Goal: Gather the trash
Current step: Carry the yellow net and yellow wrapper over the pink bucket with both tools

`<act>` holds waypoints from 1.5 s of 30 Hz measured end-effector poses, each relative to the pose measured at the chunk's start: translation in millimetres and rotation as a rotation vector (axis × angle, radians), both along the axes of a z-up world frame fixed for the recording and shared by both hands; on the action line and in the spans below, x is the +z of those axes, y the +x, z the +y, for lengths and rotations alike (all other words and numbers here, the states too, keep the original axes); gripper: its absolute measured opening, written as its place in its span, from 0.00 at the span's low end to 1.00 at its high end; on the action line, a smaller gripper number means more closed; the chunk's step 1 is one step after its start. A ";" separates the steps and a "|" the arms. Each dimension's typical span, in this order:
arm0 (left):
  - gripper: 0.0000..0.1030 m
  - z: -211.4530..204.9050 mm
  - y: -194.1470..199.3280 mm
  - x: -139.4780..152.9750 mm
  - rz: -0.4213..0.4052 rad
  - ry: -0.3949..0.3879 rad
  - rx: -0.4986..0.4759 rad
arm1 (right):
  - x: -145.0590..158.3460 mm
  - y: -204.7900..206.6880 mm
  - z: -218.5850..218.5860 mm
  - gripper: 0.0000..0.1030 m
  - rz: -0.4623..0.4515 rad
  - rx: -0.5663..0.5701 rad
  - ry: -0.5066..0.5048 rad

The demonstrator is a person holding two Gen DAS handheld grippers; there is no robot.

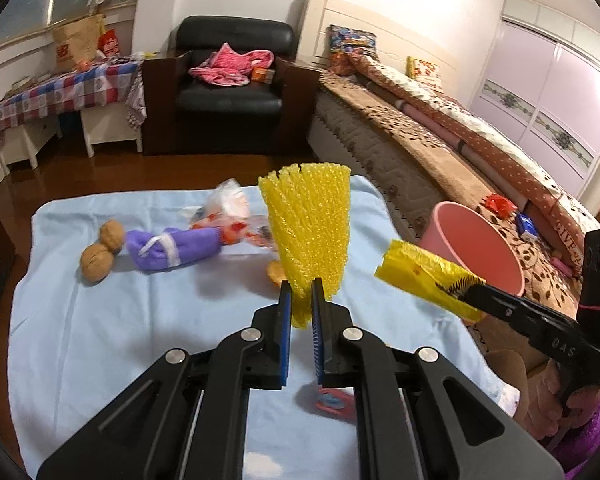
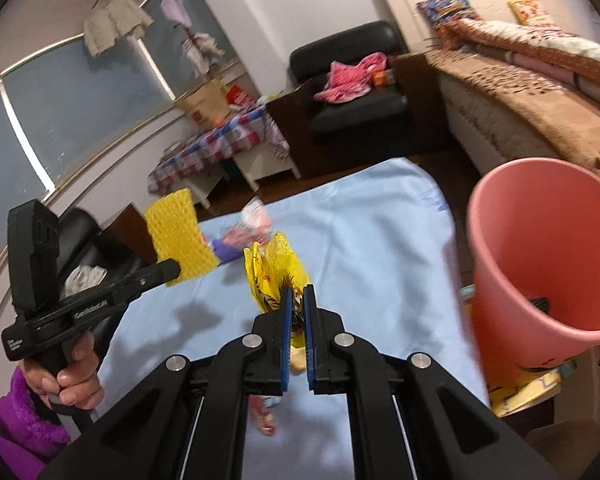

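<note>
Tongs (image 1: pixel 301 300) (image 2: pixel 298 300) clamped on yellow trash.

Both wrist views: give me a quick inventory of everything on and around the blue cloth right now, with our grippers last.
foam net sleeve: one, yellow, held above the cloth
plastic wrapper: one, yellow, held above the cloth
bin: one, pink, beside the cloth, bed side
walnuts: two, brown, cloth's far left
rolled cloth bundle: one, purple, next to the walnuts
clear printed bag: one, behind the bundle
cloth: one, light blue, covering the table
left gripper: shut on foam net sleeve
right gripper: shut on plastic wrapper
</note>
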State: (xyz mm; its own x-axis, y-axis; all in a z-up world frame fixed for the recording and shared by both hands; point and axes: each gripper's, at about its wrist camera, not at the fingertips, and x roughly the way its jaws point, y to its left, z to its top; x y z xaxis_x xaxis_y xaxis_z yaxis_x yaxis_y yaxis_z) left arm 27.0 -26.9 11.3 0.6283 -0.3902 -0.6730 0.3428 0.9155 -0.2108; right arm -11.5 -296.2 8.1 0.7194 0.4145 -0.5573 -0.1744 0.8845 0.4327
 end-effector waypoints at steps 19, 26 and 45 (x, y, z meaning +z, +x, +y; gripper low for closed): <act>0.09 -139.9 8.6 2.4 0.026 0.010 -0.223 | 2.4 -37.2 -113.0 0.05 -0.043 -0.356 -0.043; 0.09 -190.5 12.6 -5.0 0.041 0.040 -0.286 | -8.0 -45.2 -140.6 0.05 -0.028 -0.442 -0.055; 0.09 -256.2 27.6 -38.9 0.104 0.101 -0.356 | -32.3 -32.6 -158.4 0.05 0.040 -0.519 -0.077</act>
